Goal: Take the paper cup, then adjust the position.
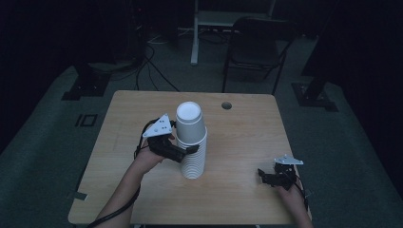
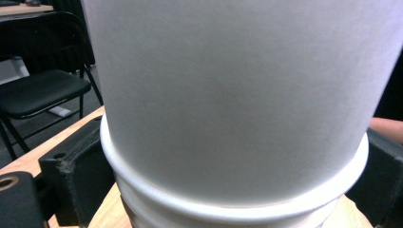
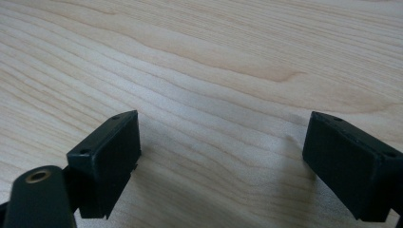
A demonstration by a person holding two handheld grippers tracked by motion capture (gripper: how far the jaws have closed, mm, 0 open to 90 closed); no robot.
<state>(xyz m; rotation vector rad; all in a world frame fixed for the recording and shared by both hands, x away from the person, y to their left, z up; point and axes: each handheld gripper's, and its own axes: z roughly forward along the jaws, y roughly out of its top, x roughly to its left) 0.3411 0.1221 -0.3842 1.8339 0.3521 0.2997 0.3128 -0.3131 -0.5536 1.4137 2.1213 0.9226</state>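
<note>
The left gripper [image 1: 192, 149] straddled the stack of white paper cups [image 1: 192, 142] mid-table, jaws flanking the top cup [image 2: 237, 104] just above its rim, where light, crushable, slippery paper probably wanted gentle pressure; the right gripper [image 3: 223, 156] gaped empty.

White cup stack [image 1: 192, 142], inverted, upright, mid-table.
</note>
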